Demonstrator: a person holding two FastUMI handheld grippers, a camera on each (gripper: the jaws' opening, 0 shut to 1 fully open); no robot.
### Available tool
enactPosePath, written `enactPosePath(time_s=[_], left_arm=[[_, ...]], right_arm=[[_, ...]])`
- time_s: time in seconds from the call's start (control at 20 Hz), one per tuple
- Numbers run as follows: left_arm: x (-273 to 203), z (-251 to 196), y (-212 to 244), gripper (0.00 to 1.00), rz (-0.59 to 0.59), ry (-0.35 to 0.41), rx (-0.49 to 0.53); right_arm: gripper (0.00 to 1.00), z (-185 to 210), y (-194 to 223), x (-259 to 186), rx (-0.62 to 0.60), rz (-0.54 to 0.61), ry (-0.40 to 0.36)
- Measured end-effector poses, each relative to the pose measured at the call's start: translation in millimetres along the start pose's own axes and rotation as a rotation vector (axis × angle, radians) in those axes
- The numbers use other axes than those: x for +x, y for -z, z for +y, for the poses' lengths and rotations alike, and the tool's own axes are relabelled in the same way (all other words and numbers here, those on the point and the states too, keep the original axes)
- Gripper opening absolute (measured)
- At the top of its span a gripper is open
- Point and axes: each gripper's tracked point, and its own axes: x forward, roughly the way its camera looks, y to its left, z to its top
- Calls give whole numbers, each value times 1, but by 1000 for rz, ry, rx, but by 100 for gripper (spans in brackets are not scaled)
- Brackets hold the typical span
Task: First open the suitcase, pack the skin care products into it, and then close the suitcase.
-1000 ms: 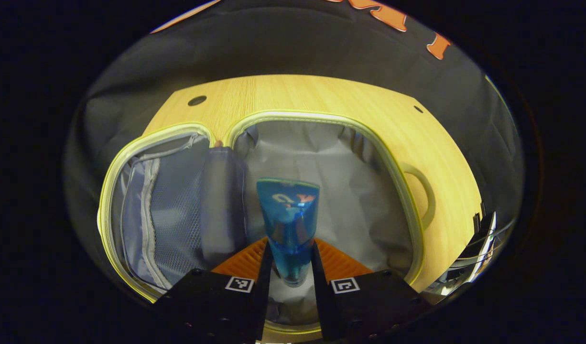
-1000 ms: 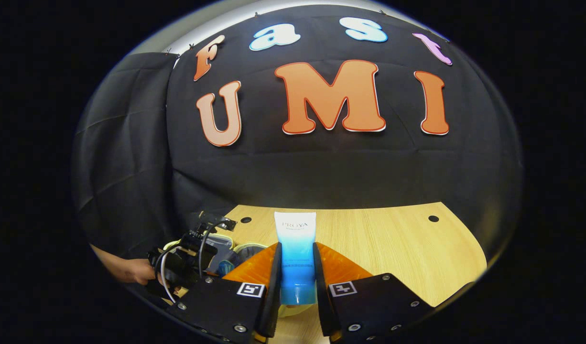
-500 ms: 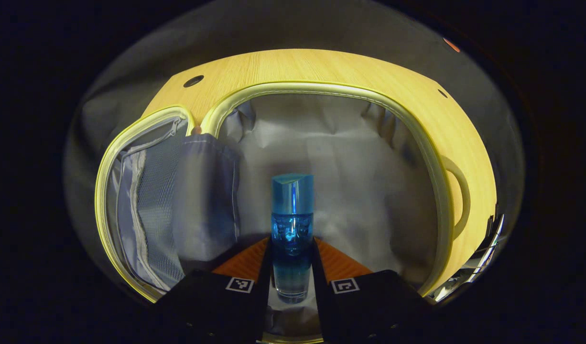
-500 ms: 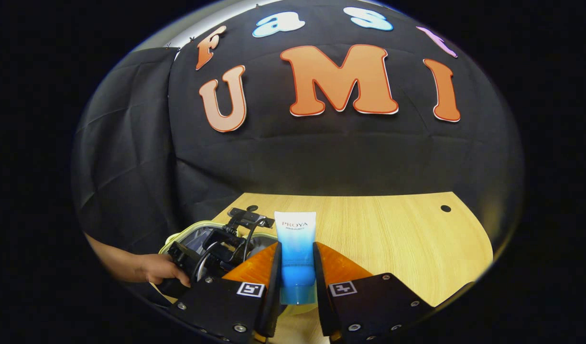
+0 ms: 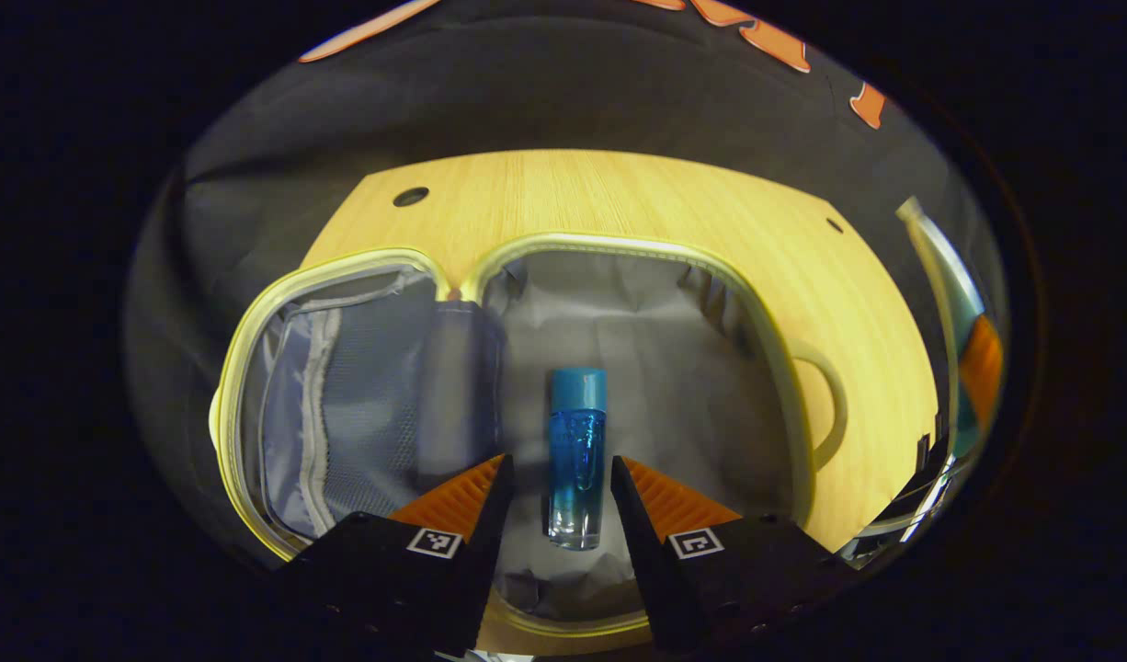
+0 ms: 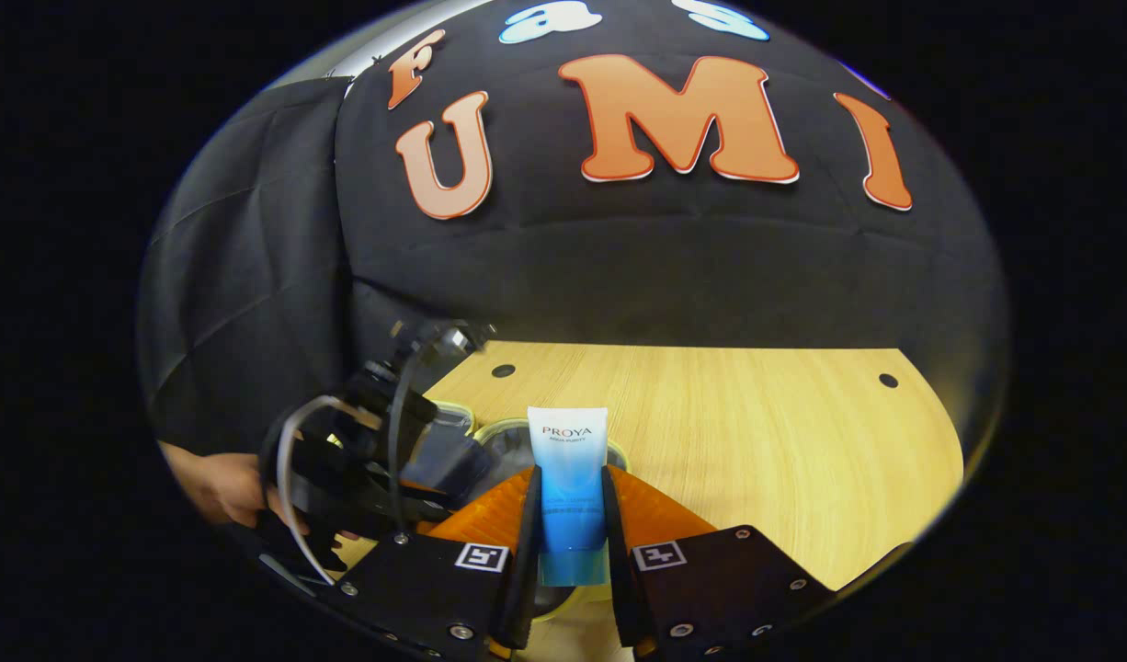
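The suitcase (image 5: 784,368) lies open on the tabletop (image 5: 619,198), its yellow rim ringing the grey lining. A blue bottle (image 5: 577,464) lies on the lining between the left gripper (image 5: 554,473)'s spread jaws, apparently untouched. The right gripper (image 6: 568,515) pinches a tube (image 6: 568,478) above the tabletop's near side.
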Motion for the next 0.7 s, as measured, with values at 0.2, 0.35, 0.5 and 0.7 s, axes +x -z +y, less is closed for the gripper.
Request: enactPosePath(time_s=[0.2, 0.35, 0.5, 0.7], left_arm=[[-45, 32, -21, 74, -151, -59, 3], [-80, 62, -36, 73, -259, -116, -20], [-102, 103, -37, 73, -310, -187, -39], [-112, 151, -24, 73, -325, -260, -102]], right_arm=[[35, 11, 25, 20, -11, 66, -21], [35, 18, 47, 37, -14, 130, -25], [35, 23, 70, 55, -17, 194, -6], [35, 26, 99, 73, -17, 284, 35]])
